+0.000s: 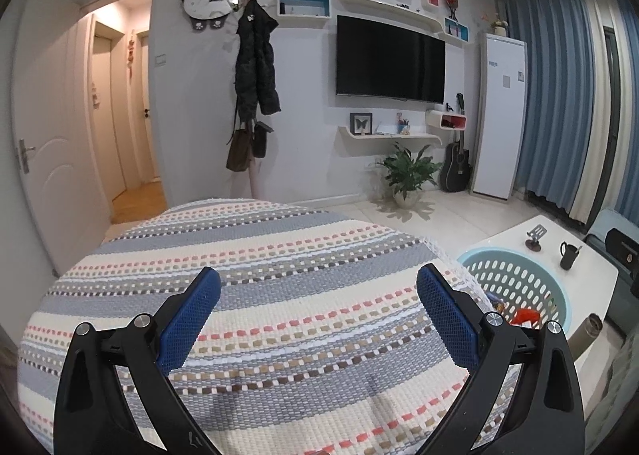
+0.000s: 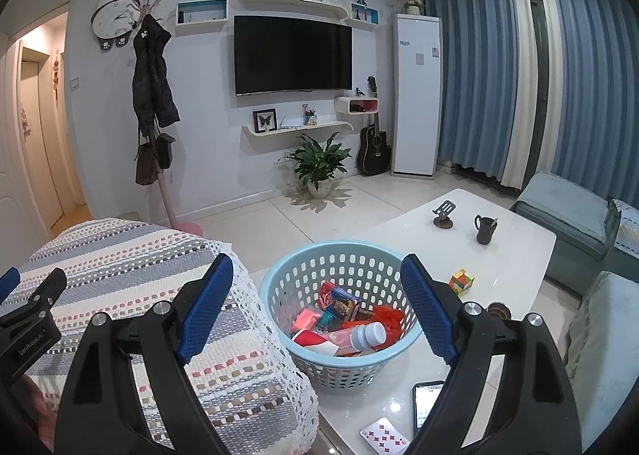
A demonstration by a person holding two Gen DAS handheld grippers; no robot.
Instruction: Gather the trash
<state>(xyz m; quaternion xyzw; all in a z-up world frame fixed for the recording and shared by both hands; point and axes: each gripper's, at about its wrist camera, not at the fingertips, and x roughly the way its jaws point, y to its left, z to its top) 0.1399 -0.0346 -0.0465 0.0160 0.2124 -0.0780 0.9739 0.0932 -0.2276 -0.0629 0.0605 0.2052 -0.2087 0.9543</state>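
Room: living room with a wall-mounted television, a coat stand and blue curtains.
Surface: white coffee table beside a striped woven cover.
Basket: my light-blue perforated basket stands on the table's near edge, touching the cover's lace hem.
Trash: inside it lie a card box, red wrappers and a white-capped bottle; what lies beneath is hard to tell.
Loose items: a playing card, a phone and a puzzle cube lie on the table.
Left gripper: released, empty, over the cover.
Right gripper: spread wide, empty, framing the basket.
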